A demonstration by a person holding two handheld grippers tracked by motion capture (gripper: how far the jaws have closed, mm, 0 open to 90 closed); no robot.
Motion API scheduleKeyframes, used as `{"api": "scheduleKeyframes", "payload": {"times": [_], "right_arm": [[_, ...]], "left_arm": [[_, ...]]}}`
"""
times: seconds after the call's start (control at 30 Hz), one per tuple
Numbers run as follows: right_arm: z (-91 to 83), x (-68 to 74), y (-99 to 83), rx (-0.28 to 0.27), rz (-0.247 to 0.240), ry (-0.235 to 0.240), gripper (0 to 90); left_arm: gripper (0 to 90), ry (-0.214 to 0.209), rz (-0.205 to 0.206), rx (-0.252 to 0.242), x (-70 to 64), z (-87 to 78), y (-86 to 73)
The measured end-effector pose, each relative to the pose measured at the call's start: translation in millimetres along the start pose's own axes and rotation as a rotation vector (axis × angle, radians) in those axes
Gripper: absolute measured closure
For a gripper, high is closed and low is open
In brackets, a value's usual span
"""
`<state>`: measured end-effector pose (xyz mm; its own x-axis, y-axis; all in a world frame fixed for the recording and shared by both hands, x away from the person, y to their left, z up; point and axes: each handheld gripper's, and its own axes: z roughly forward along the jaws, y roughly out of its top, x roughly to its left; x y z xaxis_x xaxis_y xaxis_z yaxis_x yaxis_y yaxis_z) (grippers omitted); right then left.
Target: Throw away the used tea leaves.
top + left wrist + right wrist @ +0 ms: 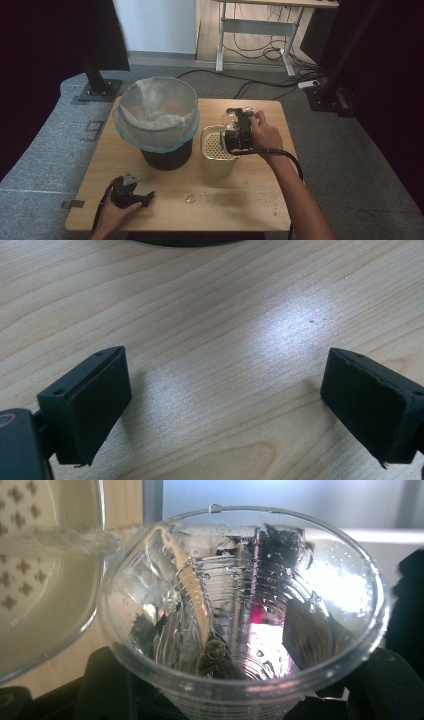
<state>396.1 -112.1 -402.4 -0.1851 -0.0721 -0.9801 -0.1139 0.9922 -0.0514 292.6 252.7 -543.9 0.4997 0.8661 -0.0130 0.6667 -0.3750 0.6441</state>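
Tipping a clear plastic cup (240,610) clamped in its jaws, the right gripper (239,131) poured water into the strainer bin (218,159); apparently little remained. The left gripper (131,192) rested spread apart and unloaded on the table (240,200).

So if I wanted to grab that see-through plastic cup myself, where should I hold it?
Probably around the ribbed side wall, near the middle, squeezing gently from two opposite sides. The clear cup is thin, wet and tapered, so the rim would likely buckle. The right hand-held gripper holds it that way now, tipped over the cream strainer container.
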Motion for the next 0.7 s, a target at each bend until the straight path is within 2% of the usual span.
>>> {"api": "scheduleKeyframes", "payload": {"times": [0.03, 0.07, 0.1, 0.13, 0.17, 0.2, 0.23, 0.33, 0.37, 0.4, 0.43, 0.47, 0.5, 0.53, 0.57, 0.6, 0.63, 0.67, 0.7], "right_arm": [[0.0, 0.0, 0.0, 0.0, 0.0, 0.0, 38.5], [0.3, 3.2, 1.9, 0.002, -0.028, -0.008, 38.5], [0.3, 9.8, 6.3, -0.012, -0.093, -0.029, 38.5], [-0.3, 11.9, 8.6, -0.009, -0.136, -0.037, 38.4], [-0.3, 11.9, 8.6, -0.009, -0.136, -0.037, 38.4], [0.2, 16.2, 11.9, -0.005, -0.226, -0.059, 38.4], [1.1, 17.3, 13.1, 0.002, -0.276, -0.074, 38.4], [4.0, 16.9, 16.5, 0.009, -0.381, -0.104, 38.6], [4.0, 16.9, 16.5, 0.009, -0.381, -0.104, 38.6], [5.5, 17.0, 18.8, 0.013, -0.449, -0.119, 38.9], [5.5, 17.0, 18.8, 0.013, -0.449, -0.119, 38.9], [6.2, 20.0, 20.3, 0.017, -0.537, -0.152, 39.4], [6.2, 20.0, 20.3, 0.017, -0.537, -0.152, 39.4], [6.7, 23.4, 21.9, 0.025, -0.603, -0.168, 39.8], [6.7, 23.4, 21.9, 0.025, -0.603, -0.168, 39.8], [8.4, 25.6, 25.4, 0.033, -0.679, -0.183, 40.0], [8.9, 26.7, 26.7, 0.038, -0.705, -0.188, 40.0], [9.6, 28.0, 28.9, 0.02, -0.749, -0.21, 40.1], [9.5, 28.7, 29.1, 0.02, -0.754, -0.218, 40.2]], "left_arm": [[5.5, 0.0, 0.0, 0.0, 0.0, 0.0, 0.0], [5.5, 0.0, 0.0, 0.0, 0.0, 0.0, 0.0], [5.5, -0.001, 0.001, 0.001, 0.2, -0.1, 0.0], [5.5, -0.001, 0.001, 0.0, 0.2, -0.1, 0.0], [5.5, -0.001, 0.001, 0.0, 0.2, -0.1, 0.0], [5.4, -0.001, 0.001, 0.001, 0.3, 0.0, 0.0], [5.3, -0.001, 0.001, 0.001, 0.3, 0.0, 0.0], [5.4, -0.002, 0.001, 0.001, 0.6, -0.1, 0.0], [5.5, -0.002, 0.001, 0.001, 0.6, -0.1, 0.0], [5.4, -0.002, 0.002, 0.002, 0.9, -0.2, -0.1], [5.5, -0.002, 0.002, 0.002, 0.9, -0.2, -0.1], [5.5, -0.002, 0.002, 0.002, 1.1, -0.3, -0.1], [5.4, -0.002, 0.002, 0.002, 1.1, -0.3, -0.1], [5.5, -0.002, 0.0, 0.003, 1.5, -0.3, 0.0], [5.4, -0.002, 0.0, 0.003, 1.5, -0.3, 0.0], [5.5, -0.002, -0.001, 0.003, 1.8, -0.3, 0.1], [5.5, -0.002, -0.001, 0.005, 1.8, -0.4, 0.1], [5.4, -0.001, -0.001, 0.004, 1.7, -0.4, 0.0], [5.4, 0.001, 0.0, 0.004, 1.7, -0.5, -0.1]]}}
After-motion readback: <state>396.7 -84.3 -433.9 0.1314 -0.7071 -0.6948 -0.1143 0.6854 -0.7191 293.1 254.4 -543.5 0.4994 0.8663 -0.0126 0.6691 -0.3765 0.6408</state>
